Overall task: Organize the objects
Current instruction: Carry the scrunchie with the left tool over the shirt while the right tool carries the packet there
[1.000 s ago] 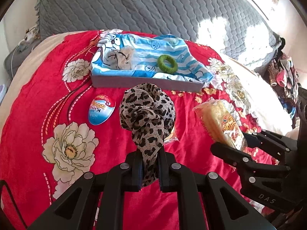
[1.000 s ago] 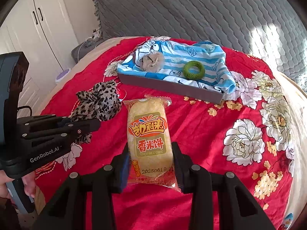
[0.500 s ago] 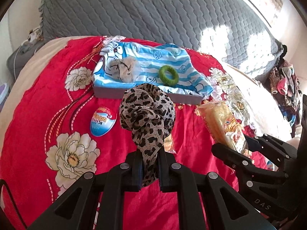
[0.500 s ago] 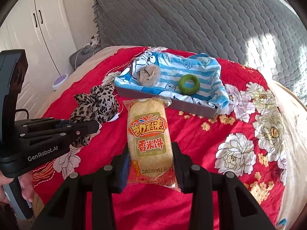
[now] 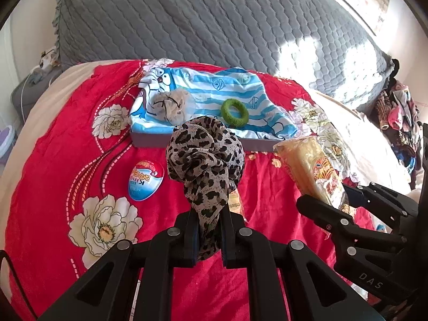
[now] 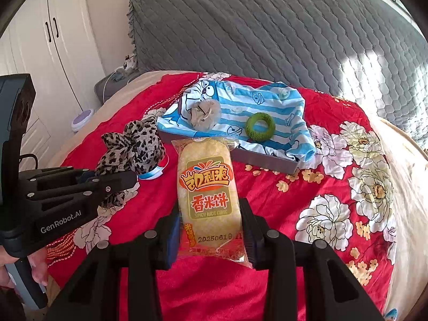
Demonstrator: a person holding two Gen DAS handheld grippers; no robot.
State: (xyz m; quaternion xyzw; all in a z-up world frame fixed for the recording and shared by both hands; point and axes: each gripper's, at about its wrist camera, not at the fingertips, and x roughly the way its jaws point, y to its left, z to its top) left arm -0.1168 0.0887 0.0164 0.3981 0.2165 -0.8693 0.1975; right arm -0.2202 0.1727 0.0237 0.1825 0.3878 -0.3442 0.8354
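A bed point(image 5: 67, 139) under a red flowered cover fills both views, with a grey quilted headboard point(image 5: 187, 21) behind it. Toward the headboard lies a grey tray point(image 5: 149, 140) lined with a blue striped cloth point(image 5: 240, 91); on the cloth sit a beige tuft point(image 5: 172, 104) and, apart from it, a green ring point(image 5: 234, 113).

The left gripper point(image 5: 207, 227) has its fingers pressed tight on the tail of a leopard scarf point(image 5: 204, 155), whose bunched head stands above the fingers, clear of the cover, just short of the tray's near wall. The right gripper point(image 6: 211, 230) has its fingers partly closed on the lower end of a rice cake packet point(image 6: 206, 184), held up with its top edge in line with the tray's near wall.

On the cover, left of the scarf, lies a blue egg point(image 5: 144, 180). Another small wrapper point(image 5: 235, 200) shows just behind the scarf; what it is cannot be told.
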